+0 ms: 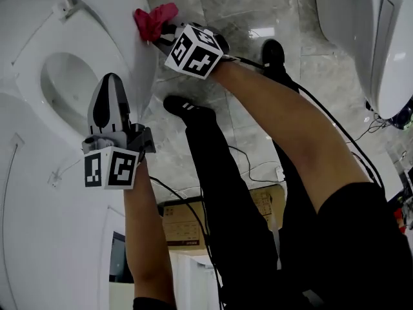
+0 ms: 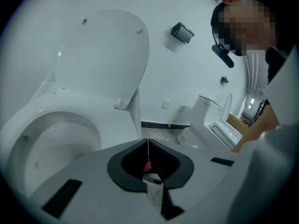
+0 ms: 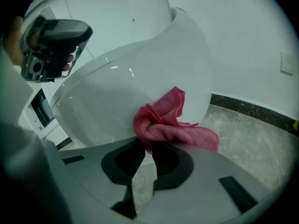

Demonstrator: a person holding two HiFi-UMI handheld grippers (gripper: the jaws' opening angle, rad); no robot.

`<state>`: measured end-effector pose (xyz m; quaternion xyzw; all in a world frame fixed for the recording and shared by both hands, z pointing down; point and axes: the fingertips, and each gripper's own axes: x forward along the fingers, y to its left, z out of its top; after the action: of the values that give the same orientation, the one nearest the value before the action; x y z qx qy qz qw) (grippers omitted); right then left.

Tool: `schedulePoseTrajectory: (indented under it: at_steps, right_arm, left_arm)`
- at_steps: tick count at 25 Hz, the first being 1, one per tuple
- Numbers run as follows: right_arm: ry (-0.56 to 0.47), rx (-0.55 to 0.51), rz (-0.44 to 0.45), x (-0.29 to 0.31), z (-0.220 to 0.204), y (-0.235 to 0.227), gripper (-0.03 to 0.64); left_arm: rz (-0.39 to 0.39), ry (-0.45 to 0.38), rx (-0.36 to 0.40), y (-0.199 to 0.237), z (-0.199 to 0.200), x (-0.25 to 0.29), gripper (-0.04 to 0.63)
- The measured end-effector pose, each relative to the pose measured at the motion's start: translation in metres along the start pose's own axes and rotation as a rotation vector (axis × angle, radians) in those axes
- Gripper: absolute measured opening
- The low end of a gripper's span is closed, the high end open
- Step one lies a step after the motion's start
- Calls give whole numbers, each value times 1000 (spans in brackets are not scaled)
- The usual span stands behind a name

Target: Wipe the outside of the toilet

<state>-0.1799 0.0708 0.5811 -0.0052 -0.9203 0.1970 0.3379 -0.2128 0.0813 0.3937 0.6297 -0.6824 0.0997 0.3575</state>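
Note:
The white toilet (image 1: pixel 39 57) fills the left of the head view, its lid (image 2: pixel 100 55) raised. My right gripper (image 1: pixel 164 34) is shut on a crumpled red cloth (image 1: pixel 155 19) and presses it against the bowl's outer side (image 3: pixel 140 83). In the right gripper view the cloth (image 3: pixel 163 120) bunches just past the jaw tips of the right gripper (image 3: pixel 145 143), touching the porcelain. My left gripper (image 1: pixel 110 86) hovers over the seat rim beside the bowl opening; its jaws meet with nothing between them. In its own view the left gripper (image 2: pixel 148 141) points toward the bowl (image 2: pixel 56 139).
The person's legs and black shoes (image 1: pixel 187 108) stand on the marbled floor beside the toilet. Cables (image 1: pixel 258 166) trail across the floor, near a cardboard box (image 1: pixel 187 225). A second white toilet (image 1: pixel 374 37) stands at the right, and another one (image 2: pixel 219 115) stands by the wall.

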Motion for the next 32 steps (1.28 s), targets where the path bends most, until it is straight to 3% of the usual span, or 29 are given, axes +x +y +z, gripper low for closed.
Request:
schedulePoseTrajectory:
  at_steps: [6, 11, 19, 25, 32]
  right_arm:
    - [-26, 171, 7, 4, -34, 57, 66]
    - [-88, 273, -58, 7, -41, 74, 60]
    - [-86, 233, -43, 2, -52, 91, 54]
    - [-25, 143, 87, 4, -67, 144, 51]
    - [81, -29, 401, 5, -92, 257, 51]
  left_arm:
    - [-28, 2, 9, 2, 1, -10, 18]
    - [-98, 20, 45, -1, -6, -13, 18]
    - [-129, 32, 48, 1, -23, -28, 18]
    - [-126, 30, 34, 4, -25, -29, 18]
    - [-123, 47, 30, -1, -28, -26, 18]
